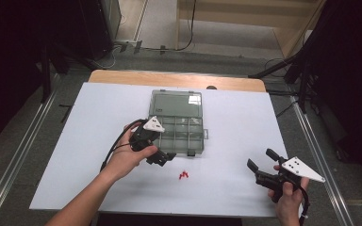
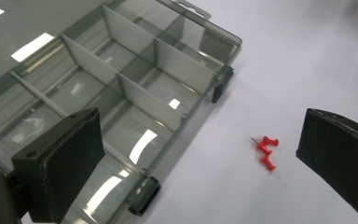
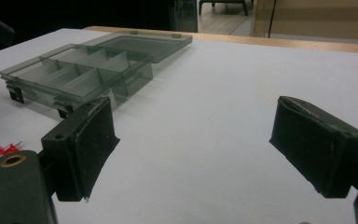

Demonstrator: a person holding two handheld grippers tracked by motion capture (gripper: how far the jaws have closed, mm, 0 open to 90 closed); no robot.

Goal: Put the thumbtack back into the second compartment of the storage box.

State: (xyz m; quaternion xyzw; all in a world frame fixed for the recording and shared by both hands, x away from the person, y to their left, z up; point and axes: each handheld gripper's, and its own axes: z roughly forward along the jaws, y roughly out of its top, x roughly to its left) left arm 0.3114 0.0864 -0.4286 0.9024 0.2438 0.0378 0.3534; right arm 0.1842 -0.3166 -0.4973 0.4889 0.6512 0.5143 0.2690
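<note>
Left tongs wide, empty, hovering just off the open organizer box's near edge. Red pushpins loose on the bench at their 5 o'clock. Right tongs wide, idle, well apart at 3 o'clock. Risk: tiny clustered pins; closing pads scatter them or grab one askew.

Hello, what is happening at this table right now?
A person works at a white table with a two-jaw gripper in each hand. The left gripper hangs open beside the front edge of an open, grey plastic compartment box, close to a few red pushpins that lie loose on the table. Nothing is between its fingers. The right gripper waits off to the side, also open and empty. No pin can be seen in the box compartments.
</note>
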